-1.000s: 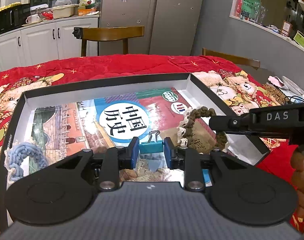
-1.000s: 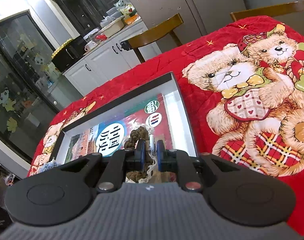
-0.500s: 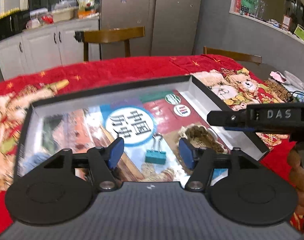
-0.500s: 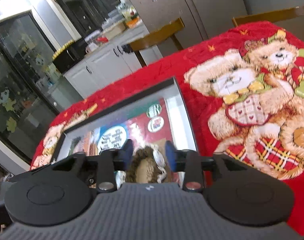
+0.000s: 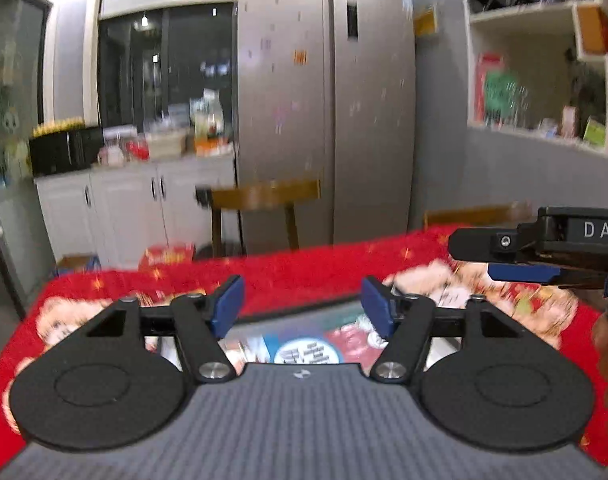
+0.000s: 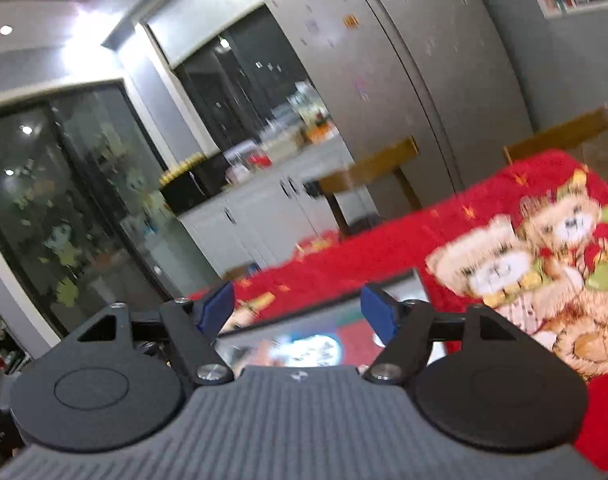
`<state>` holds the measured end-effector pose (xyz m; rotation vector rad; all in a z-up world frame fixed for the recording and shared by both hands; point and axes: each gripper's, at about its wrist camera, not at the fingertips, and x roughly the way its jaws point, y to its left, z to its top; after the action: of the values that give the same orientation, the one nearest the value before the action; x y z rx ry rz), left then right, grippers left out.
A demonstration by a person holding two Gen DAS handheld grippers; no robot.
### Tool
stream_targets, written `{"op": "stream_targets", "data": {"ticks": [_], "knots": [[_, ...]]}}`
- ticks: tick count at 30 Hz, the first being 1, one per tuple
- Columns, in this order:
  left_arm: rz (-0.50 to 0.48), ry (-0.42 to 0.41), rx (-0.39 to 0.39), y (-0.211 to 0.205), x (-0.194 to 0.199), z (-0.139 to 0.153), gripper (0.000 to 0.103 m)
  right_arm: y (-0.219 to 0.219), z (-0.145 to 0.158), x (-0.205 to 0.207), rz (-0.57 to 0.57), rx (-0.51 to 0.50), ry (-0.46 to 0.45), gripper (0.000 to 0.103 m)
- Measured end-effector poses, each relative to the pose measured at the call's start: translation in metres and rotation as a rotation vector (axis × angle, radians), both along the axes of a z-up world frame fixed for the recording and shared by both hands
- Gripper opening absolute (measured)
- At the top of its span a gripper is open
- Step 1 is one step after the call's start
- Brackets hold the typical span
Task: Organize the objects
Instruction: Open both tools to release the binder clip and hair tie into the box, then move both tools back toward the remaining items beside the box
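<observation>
**Both hand-held grippers empty and clear of the tray — looks like a drop-off just finished**

Left hand-held gripper (image 5: 302,307): jaws have just been opening, now wide, nothing between the blue pads (image 5: 228,305). Right hand-held gripper (image 6: 298,310): same, just been opening, wide, empty. Both point nearly level, out over the bench toward the kitchen.

Progress, as far as I can judge: the tray (image 5: 335,305) sits on the red bear blanket (image 5: 304,270), straight ahead and below both grippers. Only its far rim and a strip of the printed book cover (image 5: 307,354) lying in it show; the gripper bodies hide the rest, and everything is motion-blurred. So I can't tell what small items are in the tray now, or whether anything loose is left on the blanket. The visible blanket around the tray shows nothing to pick up. Probably done or nearly so; needs a look downward to confirm.

Room to move:
- Right gripper's finger pokes into the left wrist view from the right (image 5: 515,256), just beside the left one. Sideways moves toward each other are tight.
- Tray rim is the only raised edge near; both grippers look above it.
- Chair (image 5: 266,196) and fridge (image 5: 327,100) are beyond the bench's far edge, well apart. Forward and up are free.
</observation>
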<state>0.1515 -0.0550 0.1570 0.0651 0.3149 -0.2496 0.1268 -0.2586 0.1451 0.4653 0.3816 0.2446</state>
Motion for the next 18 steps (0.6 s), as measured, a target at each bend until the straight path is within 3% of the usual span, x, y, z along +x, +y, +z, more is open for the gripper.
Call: {"op": "stream_targets", "data": {"ticks": [5, 8, 13, 18], "knots": [[-0.047, -0.017, -0.05, 0.028, -0.05, 0.022, 0.076, 0.02, 0.026, -0.048, 0.024, -0.013, -0.114, 0.085], [-0.075, -0.013, -0.08, 0.046, -0.083, 0.017, 0.077, 0.036, 0.025, -0.079, 0.032, -0.054, -0.144, 0.085], [-0.063, 0.021, -0.075, 0.063, -0.123, -0.026, 0.078, 0.053, -0.003, -0.123, 0.023, -0.06, -0.152, 0.084], [-0.062, 0.089, -0.021, 0.059, -0.124, -0.08, 0.078, 0.072, -0.052, -0.141, -0.054, -0.137, -0.078, 0.085]]}}
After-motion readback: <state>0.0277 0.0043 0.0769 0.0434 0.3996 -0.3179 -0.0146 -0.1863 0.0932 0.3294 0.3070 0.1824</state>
